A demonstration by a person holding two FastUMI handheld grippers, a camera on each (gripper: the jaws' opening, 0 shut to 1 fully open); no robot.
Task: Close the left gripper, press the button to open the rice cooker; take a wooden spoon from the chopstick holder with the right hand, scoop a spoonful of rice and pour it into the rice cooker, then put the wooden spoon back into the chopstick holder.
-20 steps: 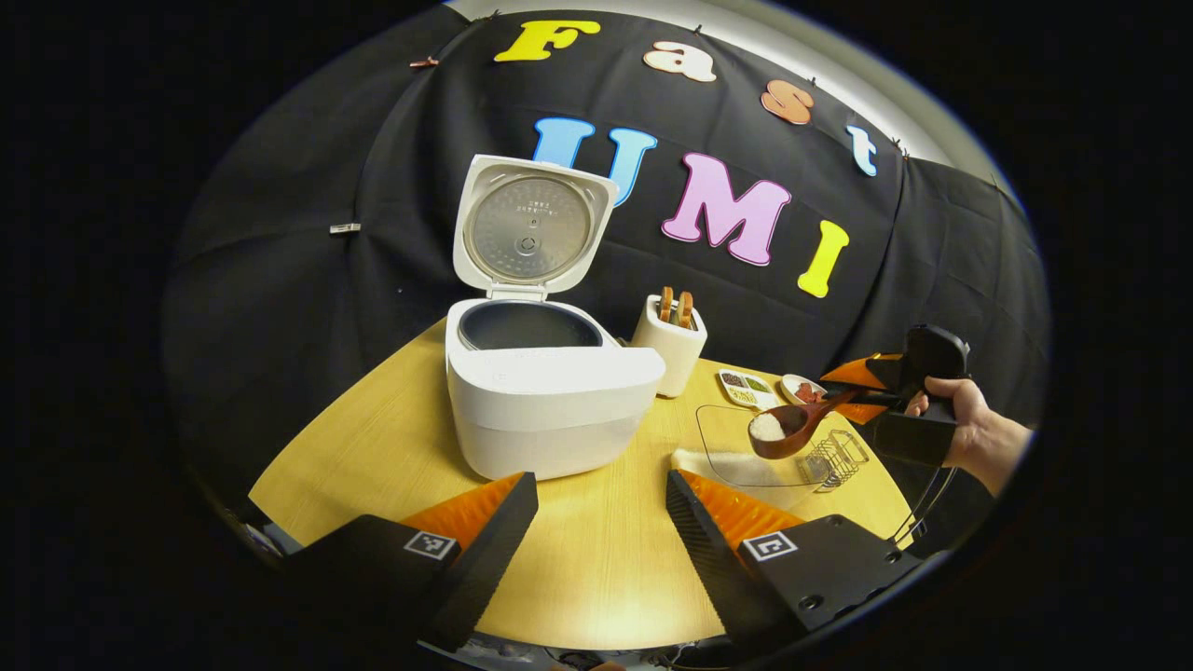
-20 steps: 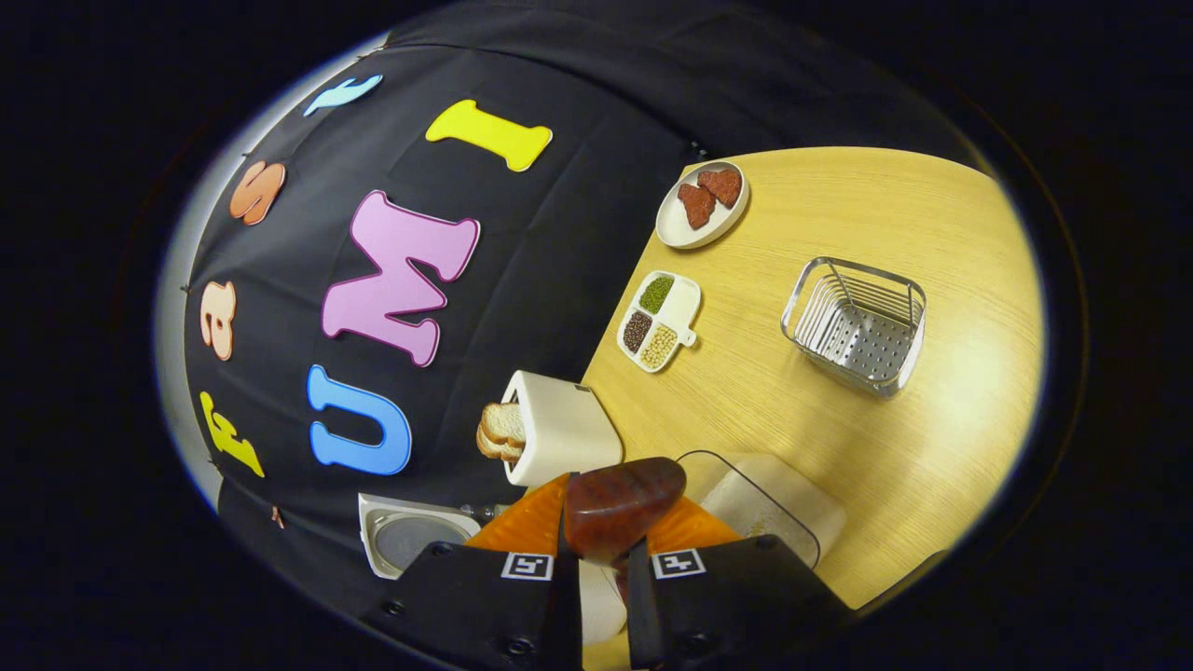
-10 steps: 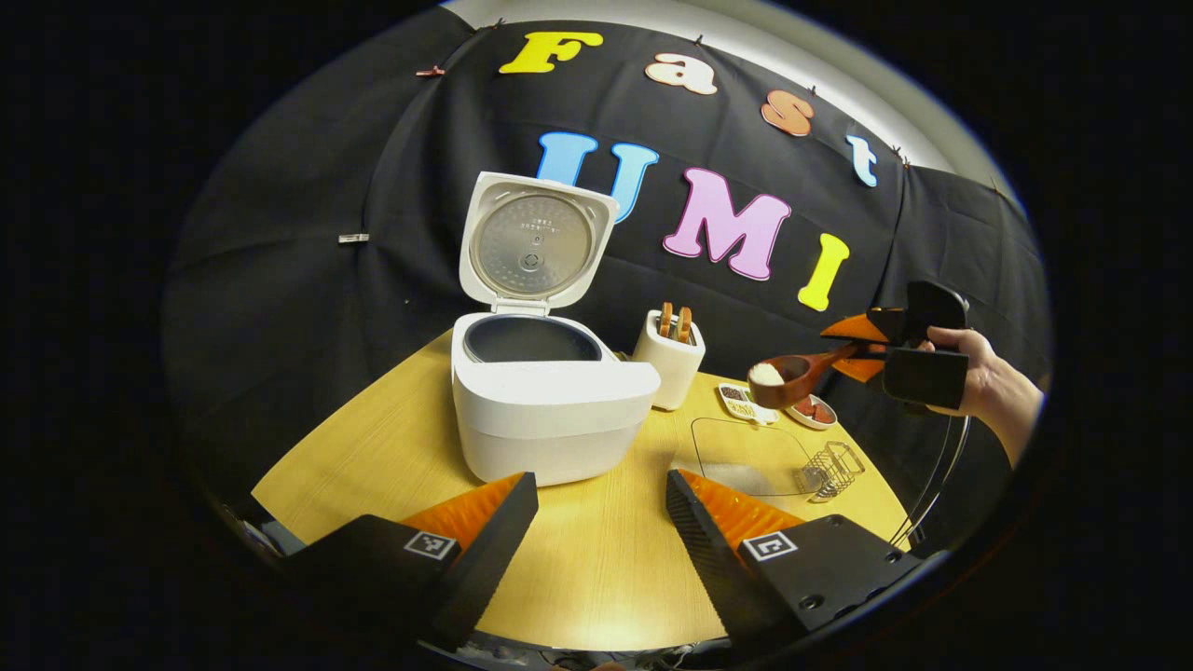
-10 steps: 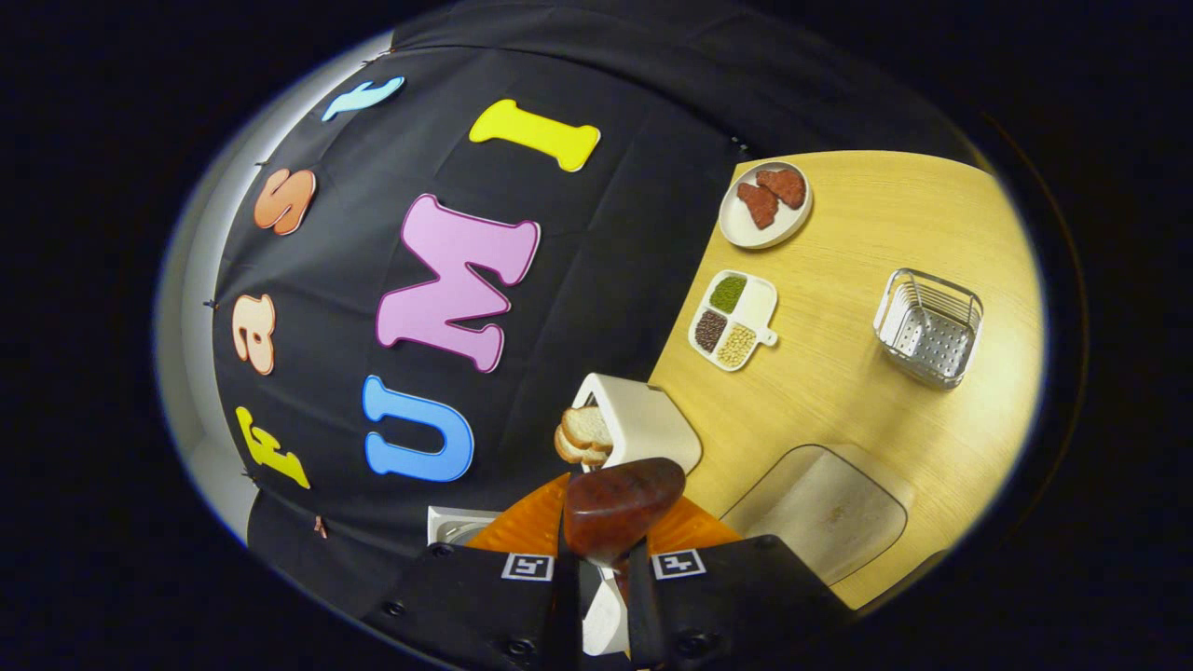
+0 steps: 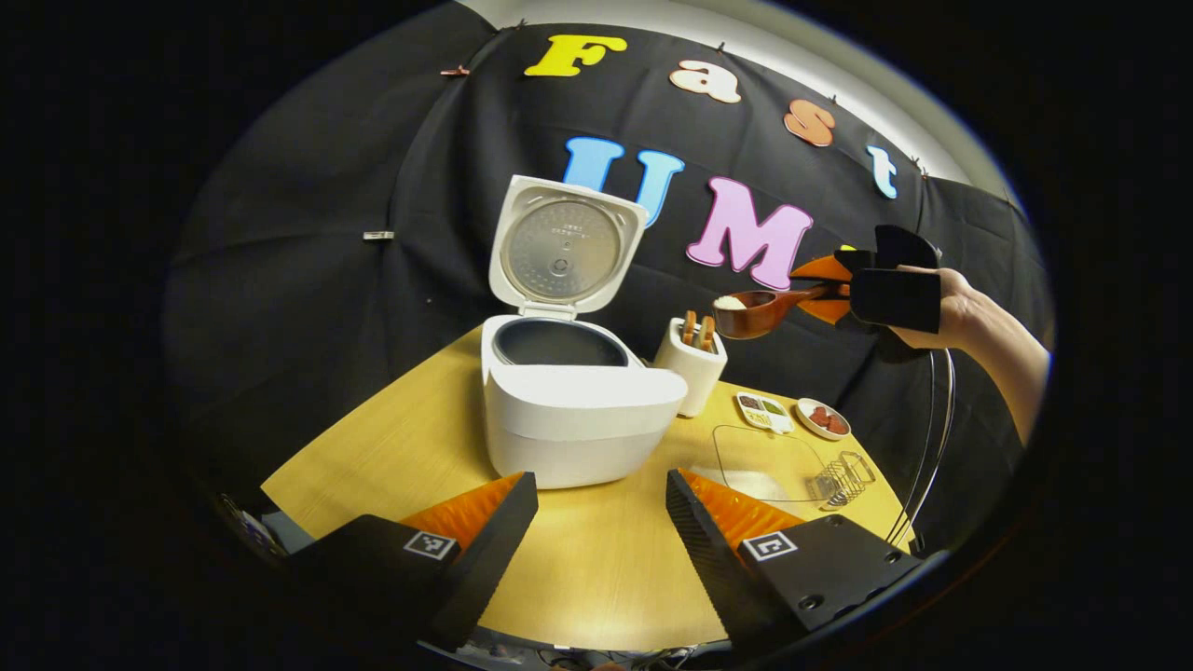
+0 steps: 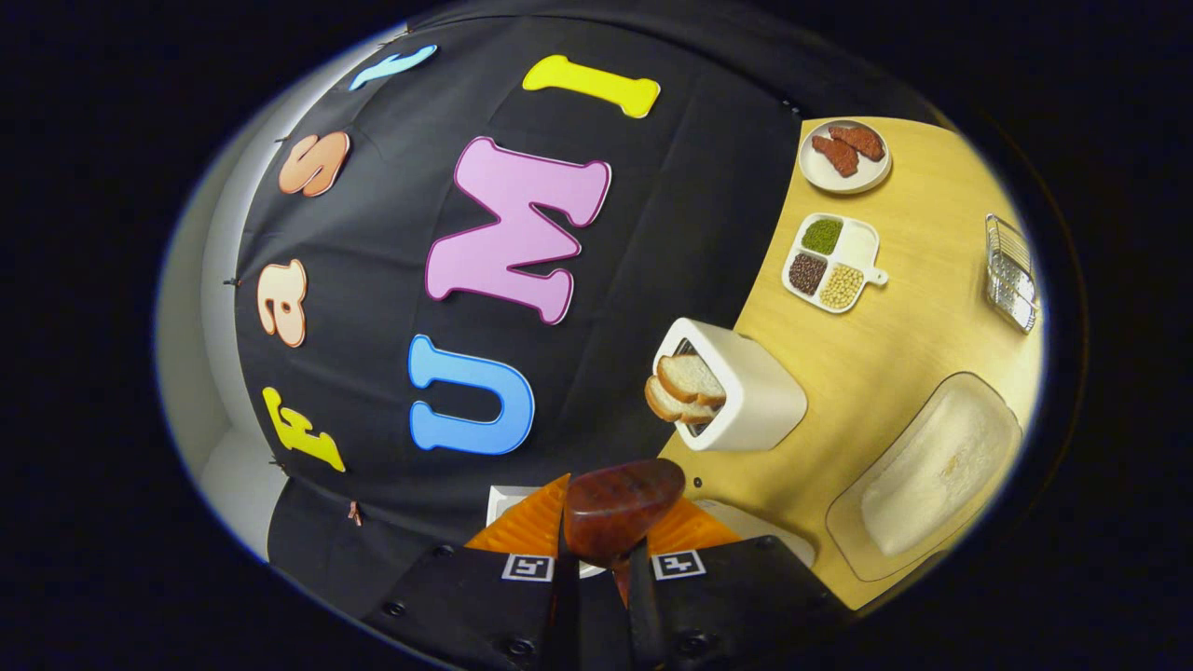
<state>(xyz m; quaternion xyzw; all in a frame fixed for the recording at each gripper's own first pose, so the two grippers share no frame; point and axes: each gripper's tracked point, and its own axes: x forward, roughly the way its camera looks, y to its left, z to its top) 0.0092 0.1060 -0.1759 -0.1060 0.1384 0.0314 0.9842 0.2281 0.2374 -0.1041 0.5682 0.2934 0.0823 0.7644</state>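
We are holding the left tongs (image 5: 601, 522) wide apart, low over the bench (image 5: 391, 438), facing the rice cooker (image 5: 578, 410), whose lid is standing open; our right tongs (image 5: 829, 289) are clamping the handle of the wooden spoon (image 5: 760, 312), carrying white rice in its bowl, in the air above and just right of the chopstick holder (image 5: 692, 363); the rice container (image 6: 937, 471) is sitting on the bench.
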